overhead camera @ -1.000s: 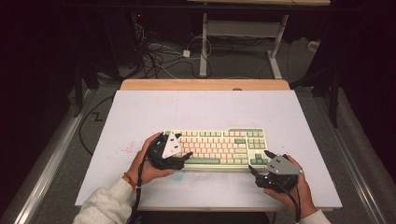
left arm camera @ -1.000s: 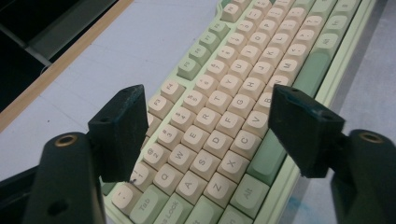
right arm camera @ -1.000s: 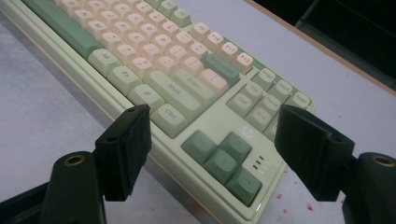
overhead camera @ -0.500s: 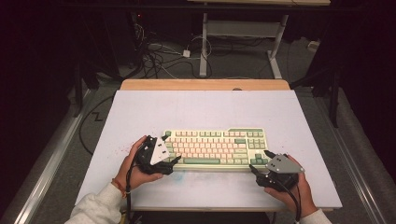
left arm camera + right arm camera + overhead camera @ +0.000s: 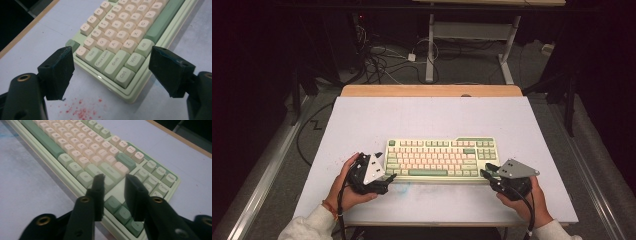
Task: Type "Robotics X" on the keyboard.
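Observation:
A cream and green keyboard [image 5: 439, 157] lies across the middle of the white table [image 5: 432, 117]. My left gripper [image 5: 388, 182] rests just off its near left corner. In the left gripper view that gripper [image 5: 110, 50] stands wide open, and the corner of the keyboard [image 5: 117, 42] with the Ctrl and Shift keys lies ahead between the jaws, untouched. My right gripper [image 5: 487, 172] sits at the near right corner. Its jaws [image 5: 115, 177] have just been closing to a narrow gap over the arrow keys of the keyboard [image 5: 95, 152], with nothing between them.
Red specks [image 5: 80, 112] mark the table in front of the left gripper. A wooden strip [image 5: 432, 90] runs along the table's far edge. Cables [image 5: 382, 60] and a white desk frame [image 5: 472, 35] stand on the dark floor beyond.
My left gripper has slid left and toward the person, off the keyboard's left end to just beside its corner. The right hand has stayed in place.

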`<state>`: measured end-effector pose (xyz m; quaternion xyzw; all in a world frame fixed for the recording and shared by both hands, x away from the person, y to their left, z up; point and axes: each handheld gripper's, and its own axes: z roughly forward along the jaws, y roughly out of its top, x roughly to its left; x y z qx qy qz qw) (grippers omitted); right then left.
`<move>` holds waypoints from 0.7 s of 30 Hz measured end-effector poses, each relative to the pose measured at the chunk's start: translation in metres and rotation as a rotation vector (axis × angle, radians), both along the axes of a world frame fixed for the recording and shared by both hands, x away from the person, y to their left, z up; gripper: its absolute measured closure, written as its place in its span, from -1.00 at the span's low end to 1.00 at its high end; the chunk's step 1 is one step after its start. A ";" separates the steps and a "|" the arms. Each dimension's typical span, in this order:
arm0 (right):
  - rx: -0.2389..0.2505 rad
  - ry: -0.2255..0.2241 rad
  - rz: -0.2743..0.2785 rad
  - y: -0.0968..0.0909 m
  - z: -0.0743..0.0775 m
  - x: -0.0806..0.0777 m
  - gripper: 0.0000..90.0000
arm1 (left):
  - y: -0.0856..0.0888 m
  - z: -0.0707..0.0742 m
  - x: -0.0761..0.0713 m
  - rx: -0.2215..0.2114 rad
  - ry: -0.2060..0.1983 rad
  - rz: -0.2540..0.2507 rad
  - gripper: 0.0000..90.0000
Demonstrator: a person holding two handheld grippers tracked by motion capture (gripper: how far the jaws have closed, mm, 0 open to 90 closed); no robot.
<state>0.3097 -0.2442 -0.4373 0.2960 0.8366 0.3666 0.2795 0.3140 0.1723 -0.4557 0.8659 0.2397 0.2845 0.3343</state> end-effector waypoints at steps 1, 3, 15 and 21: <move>0.002 0.008 0.012 0.000 0.001 0.001 0.74 | 0.001 -0.001 -0.001 0.000 0.005 0.002 -0.57; 0.000 0.023 0.022 0.002 0.002 0.004 0.86 | 0.004 -0.004 -0.003 0.000 0.014 0.007 -0.57; -0.019 0.059 0.046 0.015 0.005 0.021 1.00 | 0.015 -0.016 -0.013 0.005 0.070 0.029 -0.57; -0.039 0.074 0.067 0.029 0.004 0.033 0.99 | 0.017 -0.019 -0.015 0.020 0.083 0.033 -0.57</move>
